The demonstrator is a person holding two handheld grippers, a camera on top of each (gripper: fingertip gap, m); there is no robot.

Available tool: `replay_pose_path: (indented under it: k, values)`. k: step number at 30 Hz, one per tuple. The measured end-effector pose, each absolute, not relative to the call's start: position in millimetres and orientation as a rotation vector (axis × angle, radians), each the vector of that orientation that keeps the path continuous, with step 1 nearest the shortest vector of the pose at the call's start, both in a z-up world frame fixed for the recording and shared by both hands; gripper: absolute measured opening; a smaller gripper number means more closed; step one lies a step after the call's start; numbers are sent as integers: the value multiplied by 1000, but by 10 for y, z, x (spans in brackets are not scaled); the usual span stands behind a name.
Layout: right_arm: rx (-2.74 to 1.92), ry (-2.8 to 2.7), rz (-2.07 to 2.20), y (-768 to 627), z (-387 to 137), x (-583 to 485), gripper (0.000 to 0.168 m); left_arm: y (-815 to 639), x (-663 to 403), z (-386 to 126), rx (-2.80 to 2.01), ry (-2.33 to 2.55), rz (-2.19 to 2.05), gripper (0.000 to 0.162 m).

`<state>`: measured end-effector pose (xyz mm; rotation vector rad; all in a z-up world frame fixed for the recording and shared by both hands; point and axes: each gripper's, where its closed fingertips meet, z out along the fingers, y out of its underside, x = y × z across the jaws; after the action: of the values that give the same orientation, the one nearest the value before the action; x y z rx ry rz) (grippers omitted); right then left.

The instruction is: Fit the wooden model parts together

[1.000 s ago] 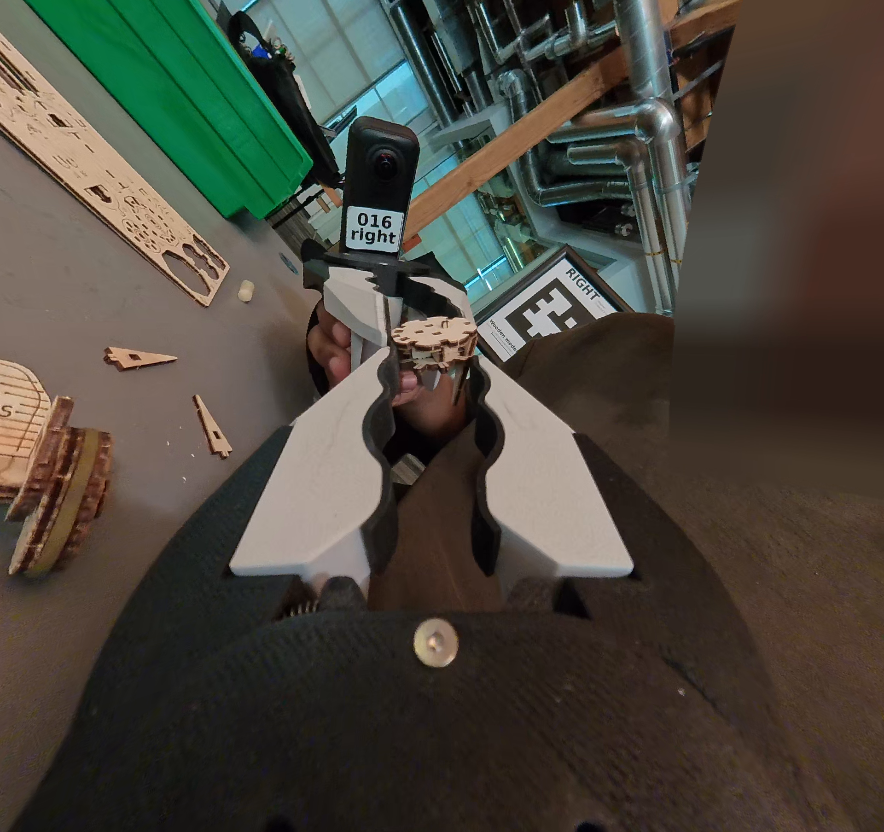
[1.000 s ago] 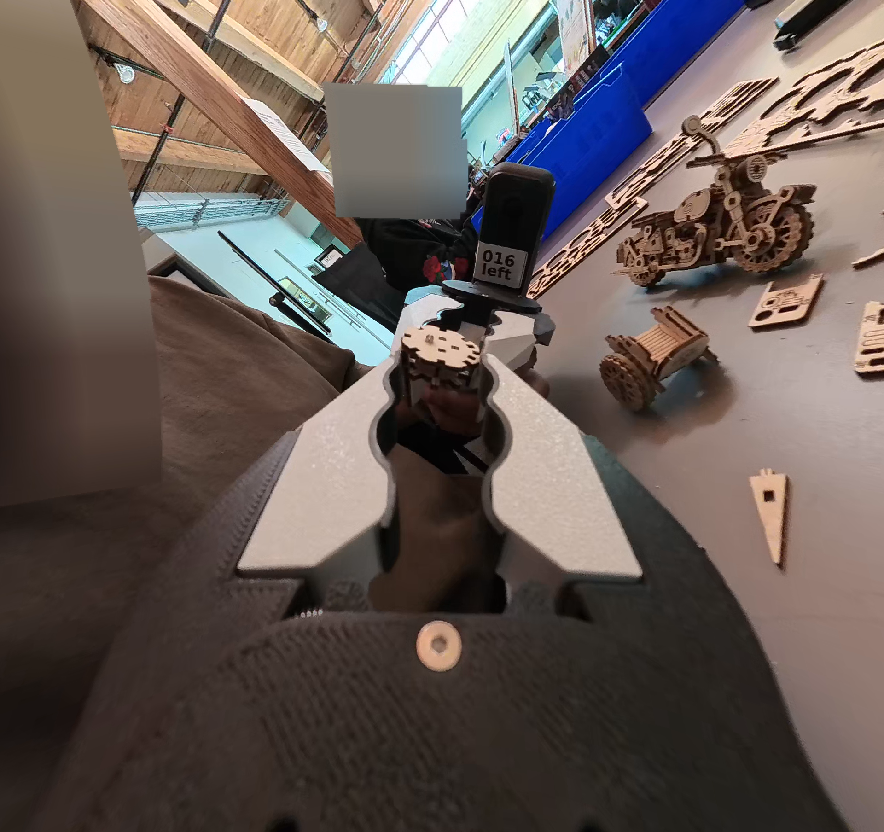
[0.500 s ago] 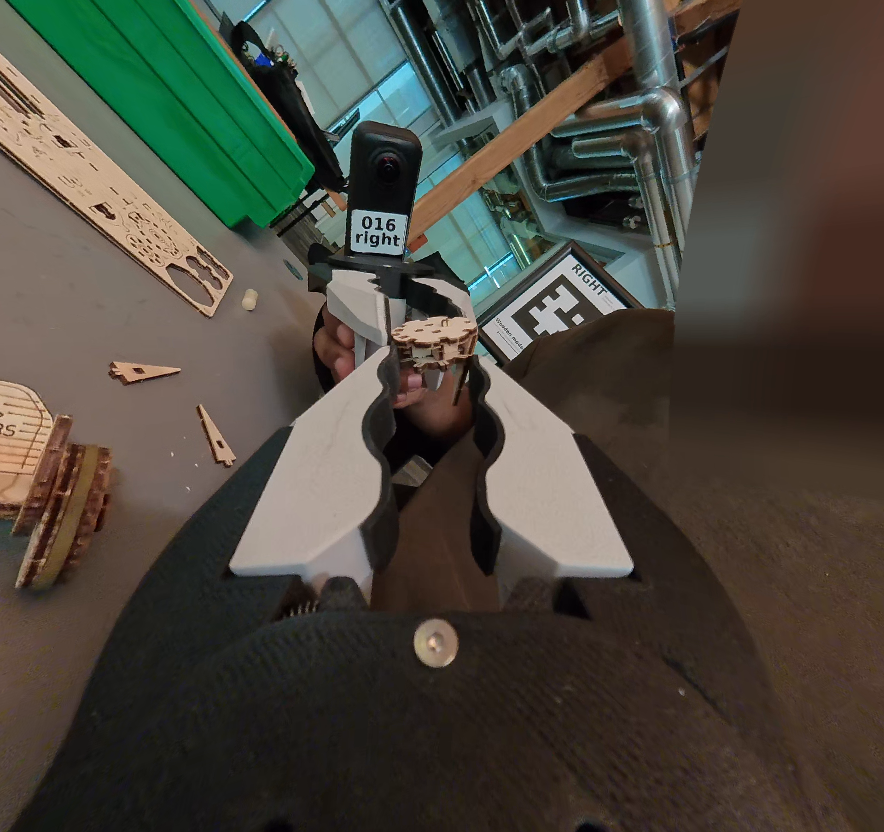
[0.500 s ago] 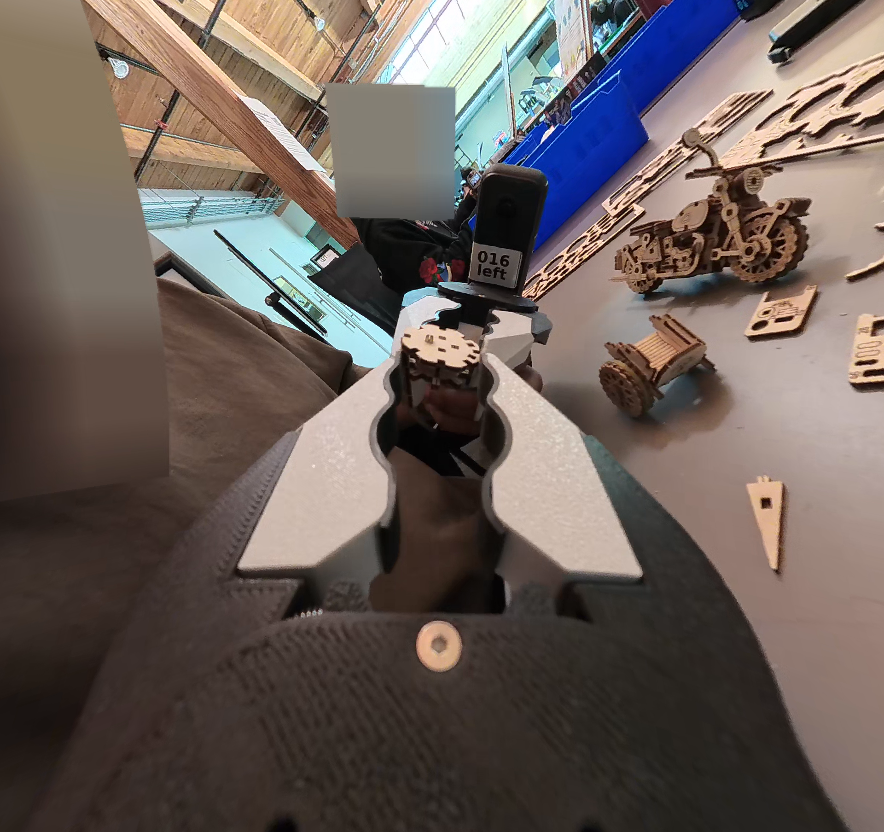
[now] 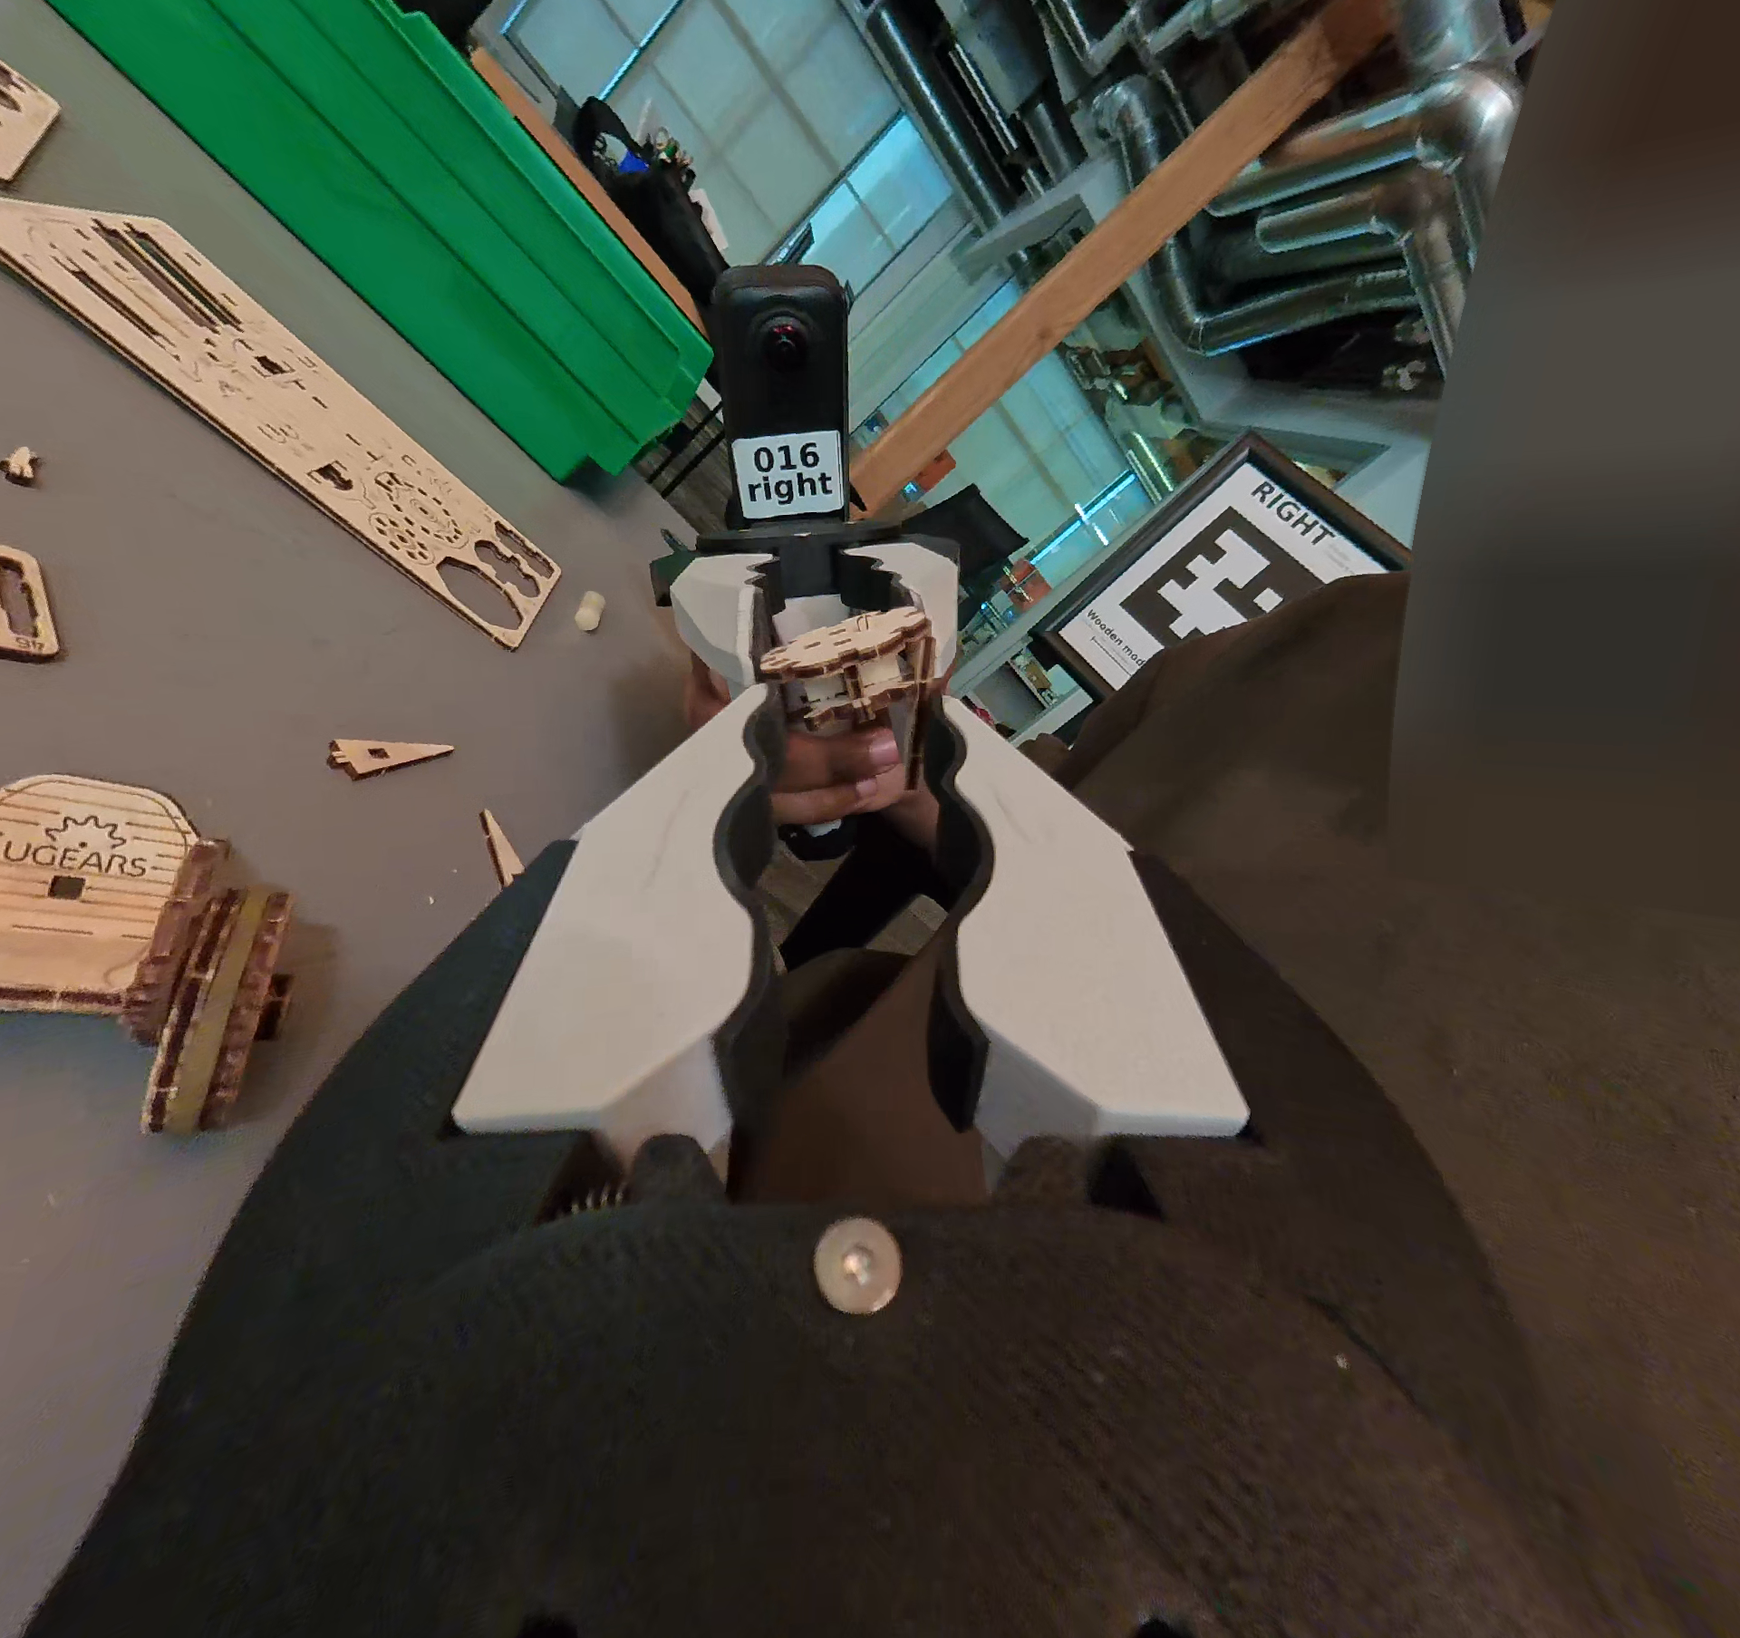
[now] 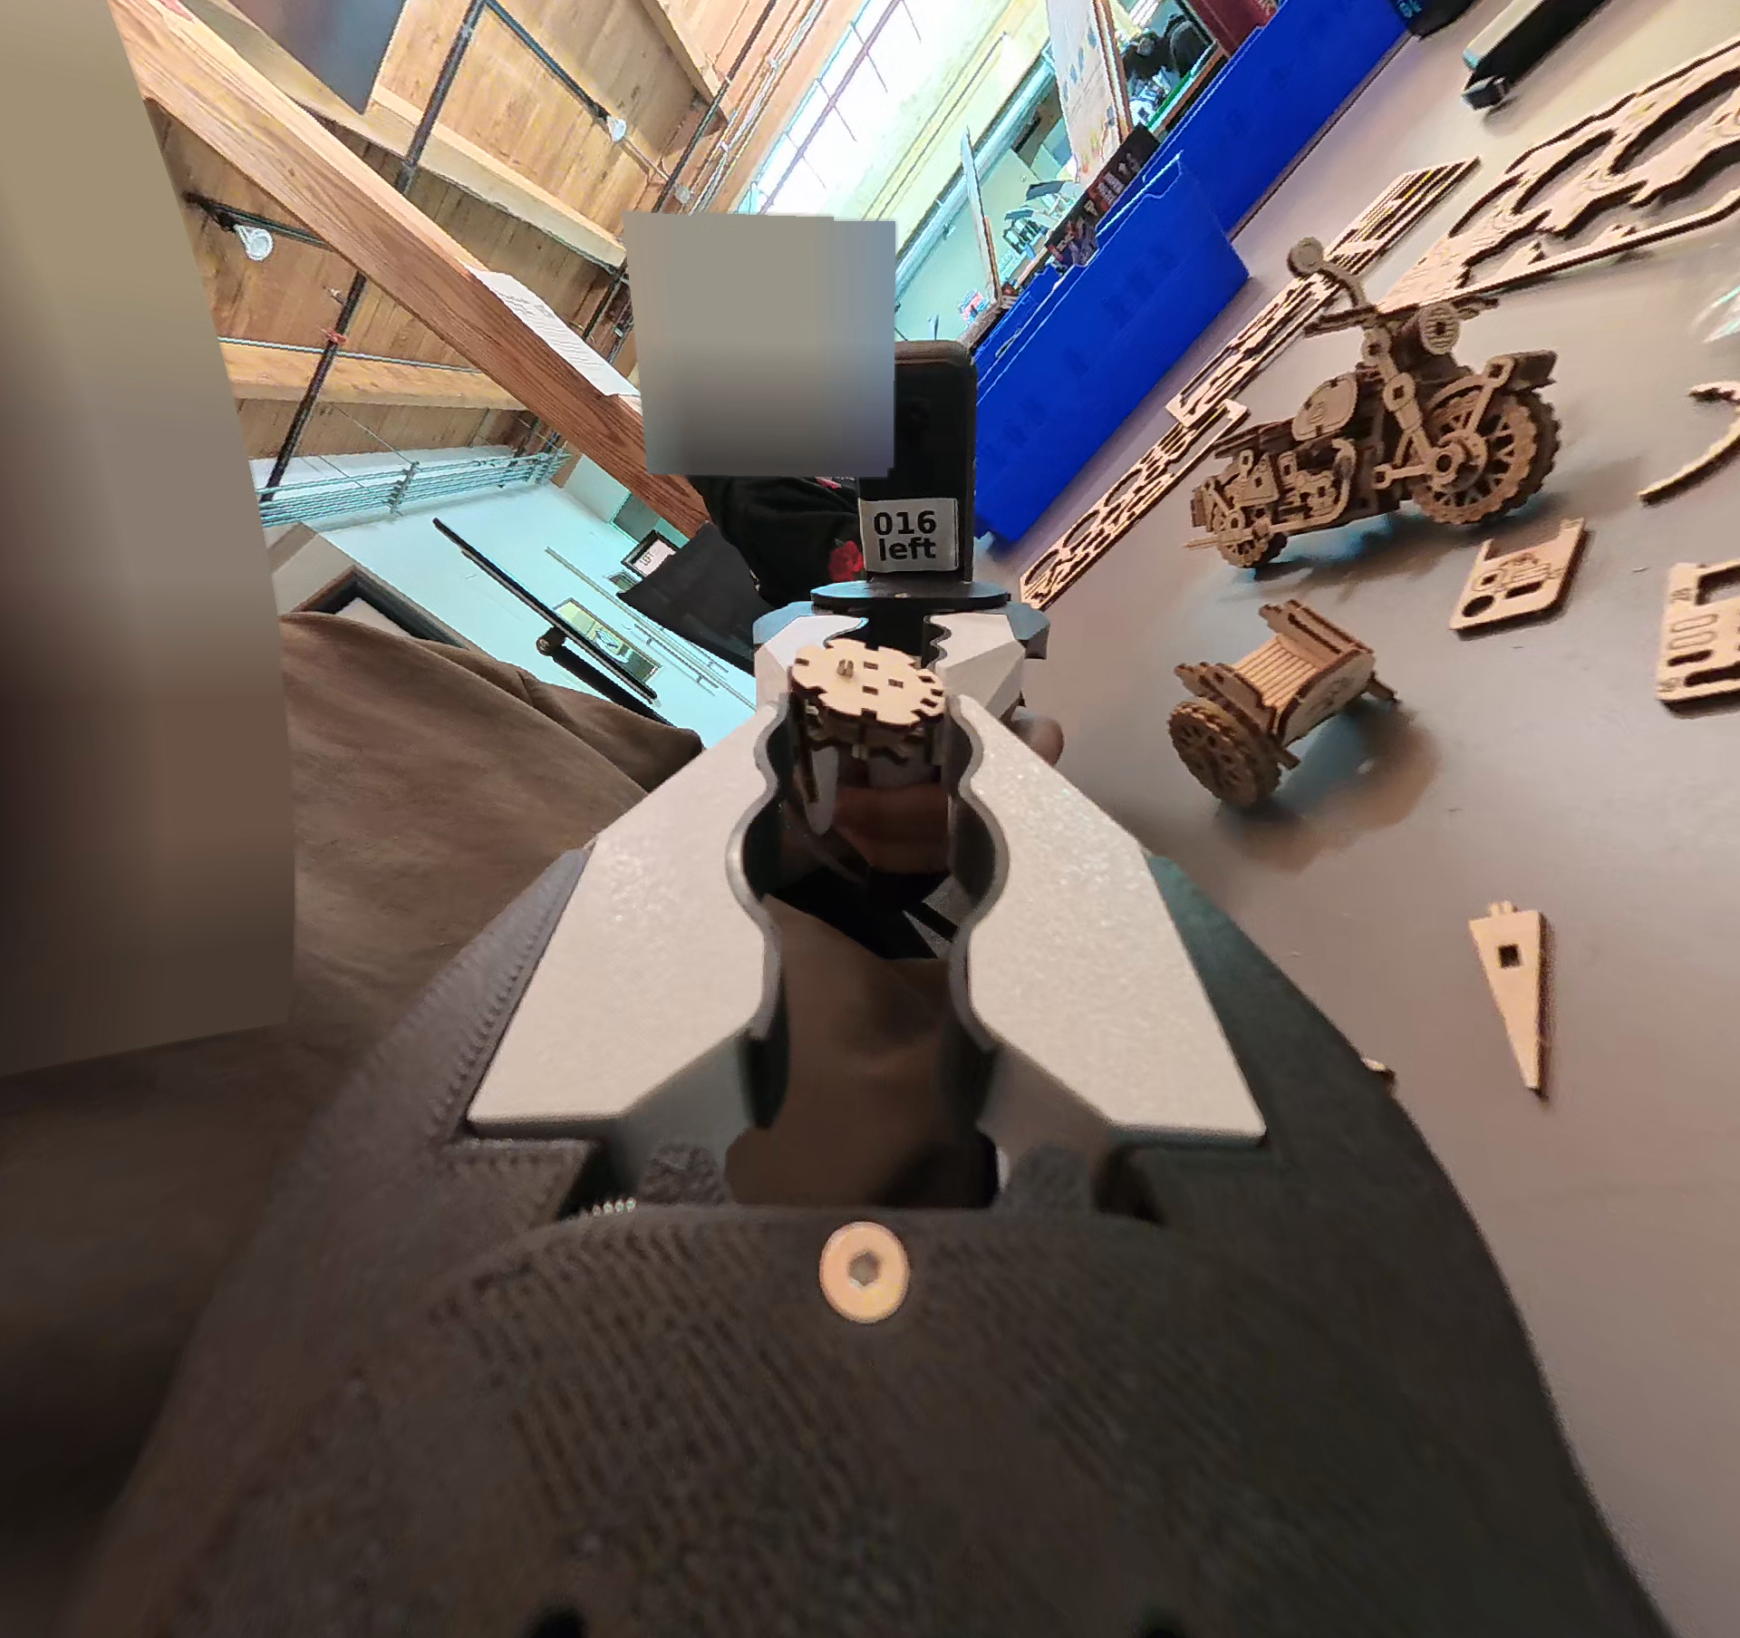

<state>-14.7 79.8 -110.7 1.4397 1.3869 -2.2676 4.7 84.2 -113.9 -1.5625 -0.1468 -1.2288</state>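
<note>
Facing tip to tip, both grippers' fingers (image 5: 744, 750) clamped on one wooden gear assembly (image 5: 847, 660).

Left tool (image 5: 847, 707) and right tool (image 5: 829, 642) meet tip to tip above the desk (image 5: 235, 651), both clamped on one small wooden gear assembly (image 5: 847, 660). On the desk: cut-out plywood sheet (image 5: 273, 425) beside a green bin (image 5: 377, 171), a part-built wheeled wooden piece (image 5: 122, 934) at left, two loose wedge pieces (image 5: 386, 755), a small white peg (image 5: 588, 610).
</note>
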Motion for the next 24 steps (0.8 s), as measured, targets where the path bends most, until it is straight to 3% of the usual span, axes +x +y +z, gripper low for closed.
replay_pose_path:
  k: [24]
  values:
    - [1460, 1382, -2288, 797, -1117, -137, 29, 843, 59, -1155, -1569, -111, -1152, 25]
